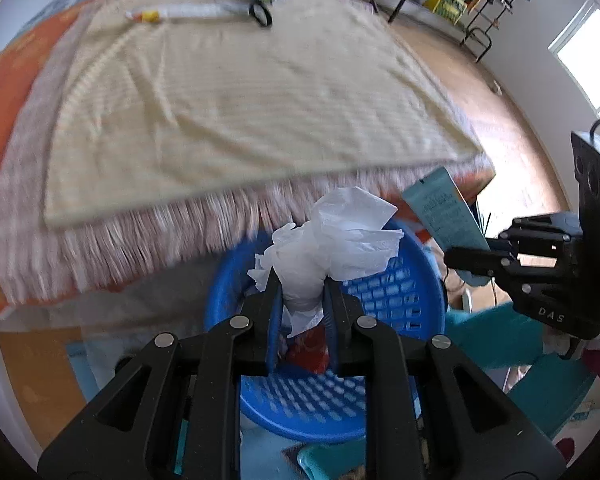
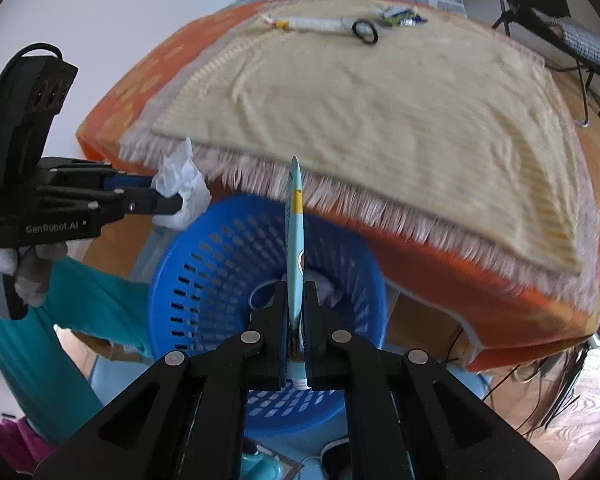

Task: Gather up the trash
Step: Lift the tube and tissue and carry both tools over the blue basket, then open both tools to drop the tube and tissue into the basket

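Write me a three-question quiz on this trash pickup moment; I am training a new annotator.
1. True or false: the left gripper is shut on the crumpled white tissue.
2. What does the right gripper clamp? A) black scissors B) flat light-blue tube C) nothing
3. Which container sits below both grippers?

Key: 1 true. 2 B, the flat light-blue tube. 3 the blue perforated plastic basket.

bed (image 1: 240,112) w/ cream blanket | wood floor (image 1: 500,120) | bright window (image 1: 588,60) | white wall (image 2: 120,20)
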{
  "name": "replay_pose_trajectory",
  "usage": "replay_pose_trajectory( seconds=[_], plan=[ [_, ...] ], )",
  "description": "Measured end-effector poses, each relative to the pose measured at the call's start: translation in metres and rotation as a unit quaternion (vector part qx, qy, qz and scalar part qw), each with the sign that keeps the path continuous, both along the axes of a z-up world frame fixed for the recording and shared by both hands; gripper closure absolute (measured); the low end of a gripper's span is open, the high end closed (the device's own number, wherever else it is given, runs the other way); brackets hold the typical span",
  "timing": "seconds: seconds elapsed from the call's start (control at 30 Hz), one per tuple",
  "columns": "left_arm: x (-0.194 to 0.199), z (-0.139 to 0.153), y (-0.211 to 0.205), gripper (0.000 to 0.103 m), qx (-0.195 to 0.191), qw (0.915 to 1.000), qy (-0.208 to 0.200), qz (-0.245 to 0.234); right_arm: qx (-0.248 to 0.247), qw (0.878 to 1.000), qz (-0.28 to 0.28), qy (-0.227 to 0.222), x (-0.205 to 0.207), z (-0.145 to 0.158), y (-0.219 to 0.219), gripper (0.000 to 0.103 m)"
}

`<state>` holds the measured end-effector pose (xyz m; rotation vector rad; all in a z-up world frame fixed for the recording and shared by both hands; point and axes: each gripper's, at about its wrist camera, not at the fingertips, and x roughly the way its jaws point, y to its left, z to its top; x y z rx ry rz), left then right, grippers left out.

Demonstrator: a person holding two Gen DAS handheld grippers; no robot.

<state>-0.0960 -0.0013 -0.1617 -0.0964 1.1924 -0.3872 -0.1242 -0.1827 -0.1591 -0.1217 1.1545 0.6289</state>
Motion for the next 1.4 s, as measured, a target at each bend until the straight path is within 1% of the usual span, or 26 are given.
replay_pose_trajectory(
  seconds=[0.1,0.27,0.63,1.03,1.1,1.27,1.3,1.33,1.37,1.4],
  plan=[
    [-0.011,-0.016,-0.005,0.086,0.007,0.9998,0.016,-0.006,-0.006,1.000,0.006,0.012,-0.005,-0.013,0.003,0.098],
    [-0.020,-0.031,-0.008,0.086,0.014,0.9995,0.027,-0.007,-0.019,0.999,0.021,0.016,-0.015,-0.025,0.009,0.098],
    [-0.033,-0.064,-0.009,0.086,0.041,0.9975,0.055,-0.014,-0.032,0.998,0.020,0.041,-0.020,-0.047,0.008,0.098],
    [-0.036,-0.071,-0.012,0.085,0.055,0.9964,0.061,-0.022,-0.038,0.997,0.013,0.059,-0.021,-0.058,0.007,0.098],
    [-0.035,-0.072,-0.012,0.080,0.059,0.9962,0.061,-0.021,-0.039,0.997,0.012,0.061,-0.021,-0.059,0.007,0.098],
    [-0.034,-0.074,-0.012,0.077,0.065,0.9956,0.064,-0.021,-0.048,0.997,0.009,0.064,-0.020,-0.063,0.009,0.097],
    [-0.034,-0.074,-0.012,0.073,0.066,0.9956,0.063,-0.021,-0.049,0.997,0.008,0.065,-0.019,-0.064,0.009,0.094],
    [-0.034,-0.074,-0.012,0.066,0.067,0.9955,0.063,-0.021,-0.051,0.997,0.008,0.065,-0.019,-0.065,0.010,0.086],
    [-0.034,-0.074,-0.013,0.063,0.068,0.9955,0.062,-0.022,-0.053,0.996,0.007,0.065,-0.019,-0.066,0.010,0.081],
    [-0.034,-0.074,-0.013,0.061,0.070,0.9956,0.059,-0.022,-0.054,0.997,0.006,0.064,-0.019,-0.066,0.009,0.068]
  ],
)
